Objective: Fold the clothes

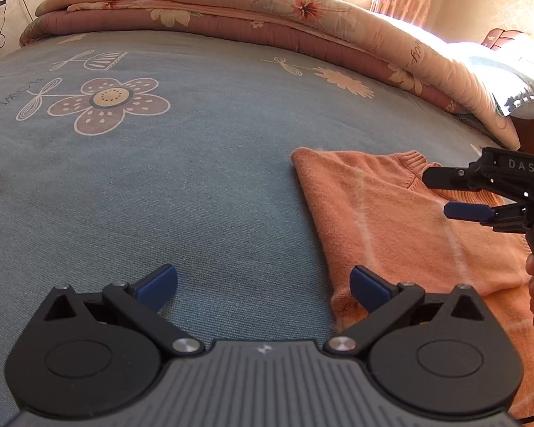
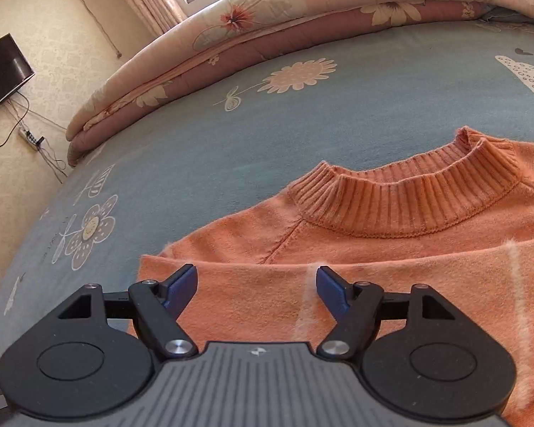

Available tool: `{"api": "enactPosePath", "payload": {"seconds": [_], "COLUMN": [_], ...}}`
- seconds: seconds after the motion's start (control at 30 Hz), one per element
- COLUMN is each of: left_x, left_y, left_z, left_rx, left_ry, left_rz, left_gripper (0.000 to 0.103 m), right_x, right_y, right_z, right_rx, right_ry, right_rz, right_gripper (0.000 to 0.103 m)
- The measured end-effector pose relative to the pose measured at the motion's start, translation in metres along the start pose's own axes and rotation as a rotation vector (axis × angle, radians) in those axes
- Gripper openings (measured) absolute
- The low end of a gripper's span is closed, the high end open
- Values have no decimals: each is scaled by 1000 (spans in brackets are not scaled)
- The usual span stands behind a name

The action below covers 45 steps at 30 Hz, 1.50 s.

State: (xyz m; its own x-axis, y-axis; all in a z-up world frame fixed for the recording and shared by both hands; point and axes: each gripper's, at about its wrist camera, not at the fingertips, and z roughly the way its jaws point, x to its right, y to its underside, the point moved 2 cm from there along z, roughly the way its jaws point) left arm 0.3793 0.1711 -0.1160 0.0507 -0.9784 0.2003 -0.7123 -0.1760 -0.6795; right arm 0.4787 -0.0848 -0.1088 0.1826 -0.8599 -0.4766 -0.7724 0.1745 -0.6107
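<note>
Both claws wide, holding nothing: left claw (image 1: 263, 290) over bare bedsheet (image 1: 195, 185) just left of sweater (image 1: 391, 220); right claw (image 2: 257, 290) above its near folded layer.

Sweater lies on bed, right of centre. 1 sleeve looks folded across chest; further folds judged still to do.

Sweater: fuzzy orange knit, pale stripes, ribbed collar (image 2: 409, 199). Sheet: blue woven, flower print. Quilt (image 1: 231, 10) at far edge: padded, floral.

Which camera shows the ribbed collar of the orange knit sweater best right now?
The right wrist view: the ribbed collar fills mid-frame, whole and sharp, on the orange knit sweater. The left wrist view shows only a sliver of it, partly behind the right gripper.
</note>
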Motion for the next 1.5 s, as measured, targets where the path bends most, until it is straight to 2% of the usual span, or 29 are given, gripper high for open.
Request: {"api": "enactPosePath", "payload": {"seconds": [0.13,0.23,0.33,0.5,0.6,0.9,1.07,1.17,1.23,1.27,1.3,1.5], "left_x": [-8,-17,-26,-48,-59,-67,-63,-59,-57,-57,-57,-58], "left_y": [-2,-5,-8,-12,-12,-13,-12,-11,-11,-12,-12,-11], "left_z": [-4,-8,-14,-22,-22,-23,-22,-19,-20,-20,-20,-19], "left_rx": [15,28,47,65,62,61,45,20,16,17,17,11], "left_ry": [-16,-19,-34,-61,-59,-28,-16,-9,-8,-6,-5,-16], "left_rz": [-26,-56,-76,-149,-198,-243,-233,-206,-195,-195,-195,-197], "left_gripper": [102,102,102,102,102,102,102,102,102,102,102,102], "right_x": [-17,-20,-31,-53,-63,-86,-102,-101,-100,-102,-103,-100], "right_y": [15,15,19,54,73,88,94,93,93,94,94,94], "right_z": [11,15,-2,-19,-9,6,-6,9,15,18,18,-3], "right_rx": [-63,-66,-62,-174,-233,-156,-88,-139,-145,-155,-159,-192], "right_ry": [-37,-3,-114,-316,-353,-273,-206,-210,-233,-254,-256,-293], "right_rz": [-48,-49,-29,12,30,-5,-105,-80,-53,-61,-71,-78], "right_gripper": [80,81,81,81,81,82,82,84,90,98,99,94]}}
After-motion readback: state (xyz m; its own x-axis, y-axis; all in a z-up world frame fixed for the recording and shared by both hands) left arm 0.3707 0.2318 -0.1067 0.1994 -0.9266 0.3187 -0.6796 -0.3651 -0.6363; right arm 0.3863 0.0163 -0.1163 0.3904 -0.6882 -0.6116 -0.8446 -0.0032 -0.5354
